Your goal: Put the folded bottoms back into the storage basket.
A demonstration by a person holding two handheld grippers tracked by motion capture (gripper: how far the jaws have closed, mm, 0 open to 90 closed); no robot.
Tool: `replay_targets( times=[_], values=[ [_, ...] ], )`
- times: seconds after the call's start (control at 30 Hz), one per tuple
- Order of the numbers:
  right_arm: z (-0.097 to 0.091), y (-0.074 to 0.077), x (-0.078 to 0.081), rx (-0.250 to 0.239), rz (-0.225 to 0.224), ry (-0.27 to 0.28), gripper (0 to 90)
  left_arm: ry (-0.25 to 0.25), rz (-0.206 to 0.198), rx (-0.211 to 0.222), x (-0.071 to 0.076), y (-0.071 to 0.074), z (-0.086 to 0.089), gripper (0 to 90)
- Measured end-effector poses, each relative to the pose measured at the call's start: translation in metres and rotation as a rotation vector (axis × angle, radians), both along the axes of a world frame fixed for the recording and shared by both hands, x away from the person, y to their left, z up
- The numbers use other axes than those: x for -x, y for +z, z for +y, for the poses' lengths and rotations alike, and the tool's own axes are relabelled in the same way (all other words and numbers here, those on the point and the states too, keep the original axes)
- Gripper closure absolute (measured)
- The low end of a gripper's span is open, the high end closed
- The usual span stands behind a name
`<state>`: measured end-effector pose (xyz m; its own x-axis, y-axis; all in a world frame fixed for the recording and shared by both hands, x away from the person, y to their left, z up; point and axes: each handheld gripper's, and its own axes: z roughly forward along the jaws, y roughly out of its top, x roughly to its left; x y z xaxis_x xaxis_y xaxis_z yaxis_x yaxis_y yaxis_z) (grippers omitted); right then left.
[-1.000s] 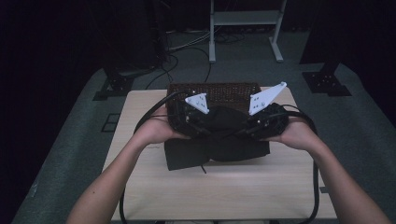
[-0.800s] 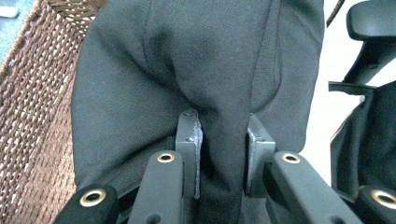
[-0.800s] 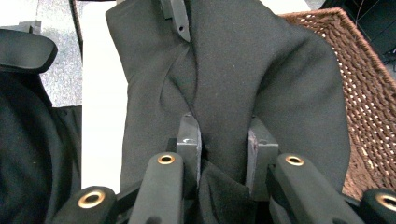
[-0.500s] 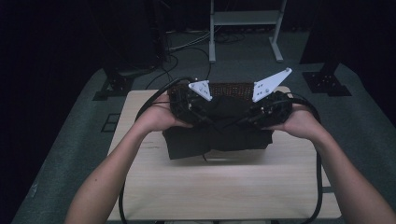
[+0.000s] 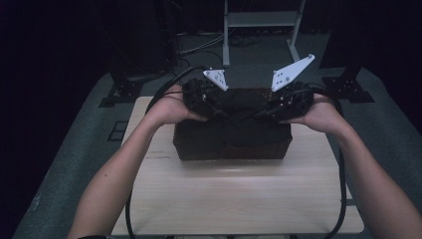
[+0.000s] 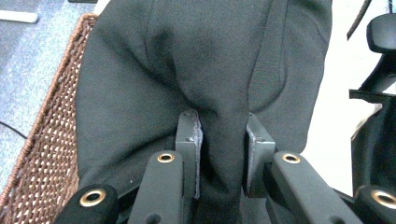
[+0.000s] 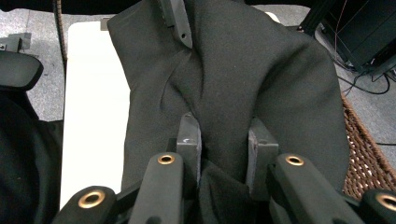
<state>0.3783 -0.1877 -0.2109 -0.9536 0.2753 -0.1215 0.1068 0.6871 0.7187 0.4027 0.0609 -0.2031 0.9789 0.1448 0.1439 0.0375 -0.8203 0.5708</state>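
- We look down on a pale wooden bench standing on grey carpet in a dark room; a light metal frame stands at the far end of the floor, with black cables around it.
- Nearest us, the person's two forearms come in from the near edge of the bench and reach toward its far half.
- The near half of the bench is bare wood.
- Past the middle, a dark folded cloth garment of black fabric hangs in front of us, its lower edge close over the bench top.
- Our left gripper has its jaws pinched on a fold of the garment; in the left gripper view the fabric bunches between the two grey pads.
- Our right gripper is likewise clamped on a fold of the same garment, the cloth gathered between its pads.
- In the high view the two grippers sit level with each other, near the garment's top corners, the left gripper toward the bench's left edge and the right gripper toward its right edge.
- Just behind the garment, at the far edge of the bench, stands a brown woven wicker basket; the garment lies against its rim.
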Motion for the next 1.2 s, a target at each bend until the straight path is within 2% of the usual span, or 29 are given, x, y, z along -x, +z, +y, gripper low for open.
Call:
replay_targets(
  times=[0.33,0.67,1.0,1.2],
  values=[
    [0.0,0.006,-0.02,0.002,-0.008,0.003,71.3,0.018,-0.002,-0.005,-0.017,0.005,-0.001,72.3],
    [0.0,0.014,-0.044,-0.002,-0.015,-0.002,71.3,0.039,-0.002,0.015,-0.039,0.011,0.001,72.3],
    [0.002,0.019,-0.059,-0.015,-0.009,-0.003,71.3,0.044,-0.011,0.005,-0.054,0.019,0.003,72.3],
    [0.003,0.022,-0.068,-0.016,-0.02,-0.003,71.2,0.053,-0.01,0.003,-0.063,0.022,0.004,72.3]
  ],
)
